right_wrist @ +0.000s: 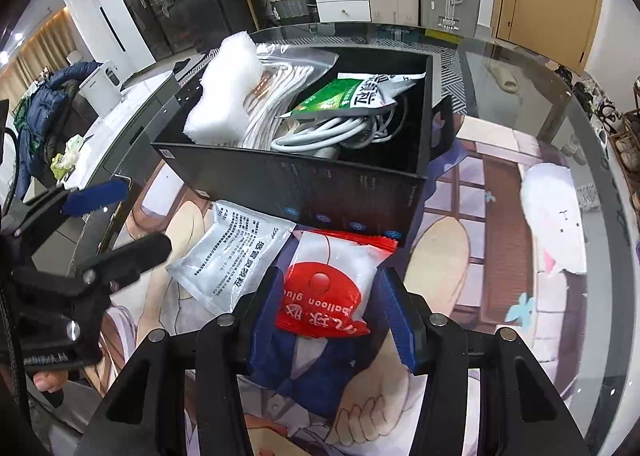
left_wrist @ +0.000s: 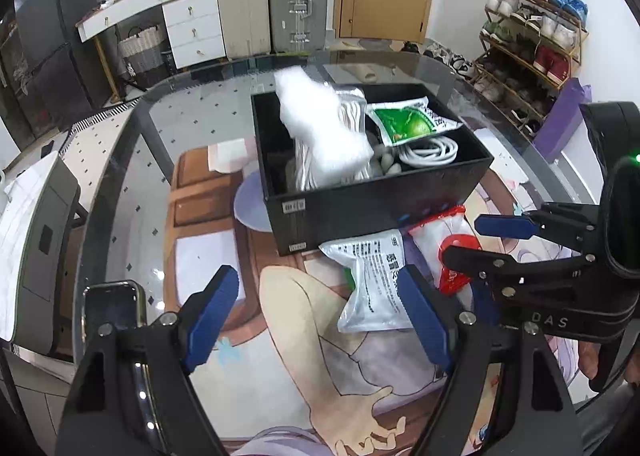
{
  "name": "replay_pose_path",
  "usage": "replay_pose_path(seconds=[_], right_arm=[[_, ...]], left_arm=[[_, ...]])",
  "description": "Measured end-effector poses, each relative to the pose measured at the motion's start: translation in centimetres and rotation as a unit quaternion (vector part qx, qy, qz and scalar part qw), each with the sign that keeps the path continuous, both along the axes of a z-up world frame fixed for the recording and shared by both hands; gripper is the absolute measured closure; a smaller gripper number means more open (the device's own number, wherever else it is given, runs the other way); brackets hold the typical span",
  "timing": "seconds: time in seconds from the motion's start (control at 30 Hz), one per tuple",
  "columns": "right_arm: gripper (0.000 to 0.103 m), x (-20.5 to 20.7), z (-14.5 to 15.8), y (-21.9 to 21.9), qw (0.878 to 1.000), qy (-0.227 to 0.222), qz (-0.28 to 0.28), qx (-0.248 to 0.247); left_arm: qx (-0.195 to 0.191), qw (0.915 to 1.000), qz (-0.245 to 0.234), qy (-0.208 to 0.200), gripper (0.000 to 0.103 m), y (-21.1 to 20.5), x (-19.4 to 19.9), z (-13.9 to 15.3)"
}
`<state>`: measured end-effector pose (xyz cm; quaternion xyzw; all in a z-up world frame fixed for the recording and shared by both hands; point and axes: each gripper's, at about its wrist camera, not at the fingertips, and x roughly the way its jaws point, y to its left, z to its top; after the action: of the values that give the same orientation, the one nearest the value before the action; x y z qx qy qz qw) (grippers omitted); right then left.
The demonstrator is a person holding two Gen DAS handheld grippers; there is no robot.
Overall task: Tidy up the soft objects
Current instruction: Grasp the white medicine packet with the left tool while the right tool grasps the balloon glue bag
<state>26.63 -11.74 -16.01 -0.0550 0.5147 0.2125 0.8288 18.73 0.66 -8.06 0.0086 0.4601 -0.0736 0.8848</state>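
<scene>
A black box point(right_wrist: 304, 184) holds a white foam block point(right_wrist: 224, 96), a coiled white cable point(right_wrist: 332, 132) and a green-and-white pouch point(right_wrist: 352, 96); beside it lie a white pouch with black print point(right_wrist: 232, 256) and a red-and-white packet point(right_wrist: 328, 284); both grippers' pads point(left_wrist: 214, 312) are blue.

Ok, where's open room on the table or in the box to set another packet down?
Free: the table left of the black box, and its far-left inside corner. Crowded: the box's right half around the white cable and green packet, and the front strip with the white packet and red packet.
</scene>
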Motion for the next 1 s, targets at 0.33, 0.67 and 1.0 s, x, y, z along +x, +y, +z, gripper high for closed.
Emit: replay_pose_path(seconds=[0.33, 0.67, 1.0], right_arm=[[0.057, 0.8, -1.5, 0.2, 1.0, 0.019, 0.007, -0.011], [0.059, 0.3, -1.3, -3.8, 1.0, 0.028, 0.004, -0.005], [0.059, -0.1, -1.3, -3.8, 1.0, 0.027, 0.011, -0.01]], left_arm=[[0.009, 0.9999, -0.012, 0.005, 0.021, -1.2, -0.1, -0.5], [0.025, 0.999, -0.032, 0.019, 0.021, -4.2, 0.6, -2.2], [0.048, 0.9974, -0.034, 0.041, 0.021, -6.2, 2.1, -4.3]])
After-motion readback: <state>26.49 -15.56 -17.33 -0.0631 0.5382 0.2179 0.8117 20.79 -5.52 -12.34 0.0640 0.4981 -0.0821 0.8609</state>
